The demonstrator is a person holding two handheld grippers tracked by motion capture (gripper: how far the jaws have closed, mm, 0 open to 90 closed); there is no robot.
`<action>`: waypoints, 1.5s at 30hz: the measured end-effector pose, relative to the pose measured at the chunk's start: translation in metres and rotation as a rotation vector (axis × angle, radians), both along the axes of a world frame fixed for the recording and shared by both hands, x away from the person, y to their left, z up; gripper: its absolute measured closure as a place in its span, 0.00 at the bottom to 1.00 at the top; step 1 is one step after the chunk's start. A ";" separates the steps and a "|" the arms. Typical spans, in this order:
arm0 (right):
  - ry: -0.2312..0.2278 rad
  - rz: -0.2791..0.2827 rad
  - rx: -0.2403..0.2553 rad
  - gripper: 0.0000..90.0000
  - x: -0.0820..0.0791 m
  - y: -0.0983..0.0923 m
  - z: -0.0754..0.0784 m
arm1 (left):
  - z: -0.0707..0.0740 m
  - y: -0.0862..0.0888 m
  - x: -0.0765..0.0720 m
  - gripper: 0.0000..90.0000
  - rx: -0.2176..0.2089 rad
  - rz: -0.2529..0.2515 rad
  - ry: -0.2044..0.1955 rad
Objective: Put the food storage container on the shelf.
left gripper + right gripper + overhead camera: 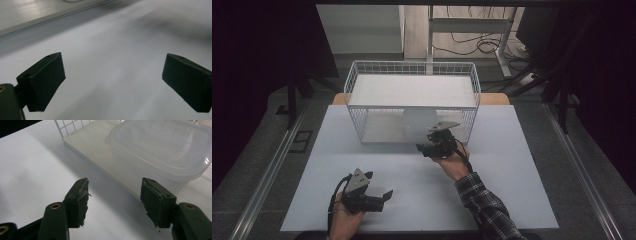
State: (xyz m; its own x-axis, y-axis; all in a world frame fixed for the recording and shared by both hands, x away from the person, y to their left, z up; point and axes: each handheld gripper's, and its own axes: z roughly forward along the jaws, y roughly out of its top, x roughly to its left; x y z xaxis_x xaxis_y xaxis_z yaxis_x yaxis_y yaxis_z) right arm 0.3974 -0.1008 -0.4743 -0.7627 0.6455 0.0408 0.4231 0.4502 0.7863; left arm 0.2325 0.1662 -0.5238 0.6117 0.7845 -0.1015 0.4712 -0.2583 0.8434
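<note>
You are holding your right gripper (435, 145) at the open front of the white wire rack (412, 70), its jaws spread wide and gripping nothing. The clear plastic container (162, 147) is sitting on the rack's lower shelf (100, 152), just ahead of those jaws and under the upper shelf.

Judging by its thin, translucent walls, the container is looking light and somewhat flexible, with a smooth surface that could slip. It appears empty, so weight should not trouble you, but a hard pinch could buckle the side. The rolled rim running round its top is looking like the stiffest place to take hold; closing one jaw inside and one outside the near wall under that rim would likely hold better than squeezing the body.

Your left gripper (374, 200) is resting low on the bench (512, 165), well apart from the rack, jaws wide open and empty.

The right gripper view is giving you the container's rim, corner and see-through walls plainly, along with worn, frayed padding on the jaws. The high view is showing the container as a pale rounded shape (419, 122) behind the wire, but it is giving you the whole layout of rack, bench and both hands. The left gripper view is looking across bare bench surface.
</note>
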 end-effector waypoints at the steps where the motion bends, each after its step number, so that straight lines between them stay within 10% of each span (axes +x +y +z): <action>1: 0.000 0.006 0.001 0.41 -0.001 -0.001 0.000 | 0.000 0.000 0.000 0.05 0.000 0.000 0.000; 45: -0.010 0.044 -0.007 0.04 -0.066 -0.047 -0.007 | -0.002 -0.002 0.001 0.05 0.017 -0.013 0.030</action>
